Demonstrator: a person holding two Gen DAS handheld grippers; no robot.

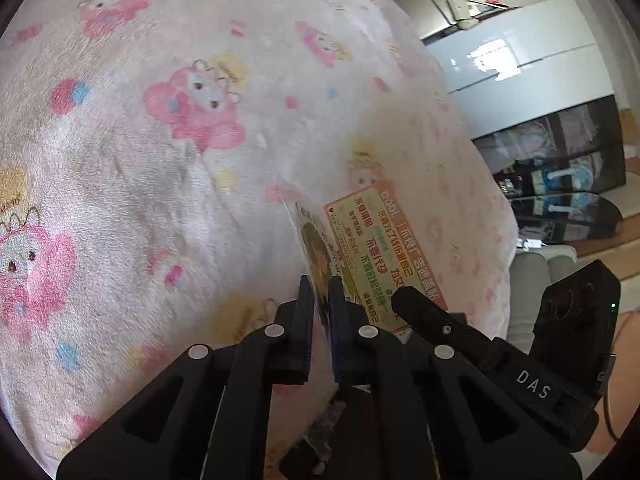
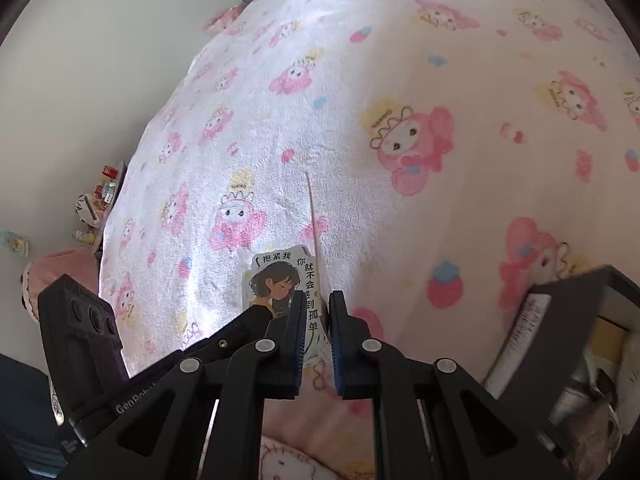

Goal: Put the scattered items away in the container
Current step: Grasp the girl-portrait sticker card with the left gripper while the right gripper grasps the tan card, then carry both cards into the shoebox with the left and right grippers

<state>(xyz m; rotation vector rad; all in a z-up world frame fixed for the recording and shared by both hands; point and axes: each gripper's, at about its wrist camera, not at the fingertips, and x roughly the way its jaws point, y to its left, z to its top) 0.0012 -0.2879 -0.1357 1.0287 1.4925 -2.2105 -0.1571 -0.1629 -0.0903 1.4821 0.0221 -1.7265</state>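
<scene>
My left gripper (image 1: 321, 284) is shut on the edge of a clear-sleeved sticker card (image 1: 316, 252) showing a brown-haired girl, held above the pink cartoon blanket (image 1: 160, 120). A second card with an orange border and green text (image 1: 380, 256) stands right beside it, by the right gripper's finger (image 1: 424, 312). In the right wrist view, my right gripper (image 2: 316, 300) is shut on a thin card seen edge-on (image 2: 314, 216), next to the girl card (image 2: 280, 280). The dark container (image 2: 580, 320) is at the lower right, with items inside.
The blanket (image 2: 400, 120) covers a bed. A white cabinet (image 1: 520, 68) and dark shelf unit (image 1: 560, 160) stand beyond its edge. Small bottles and clutter (image 2: 100, 200) sit by the wall at the bed's far side, near a pink cushion (image 2: 60, 272).
</scene>
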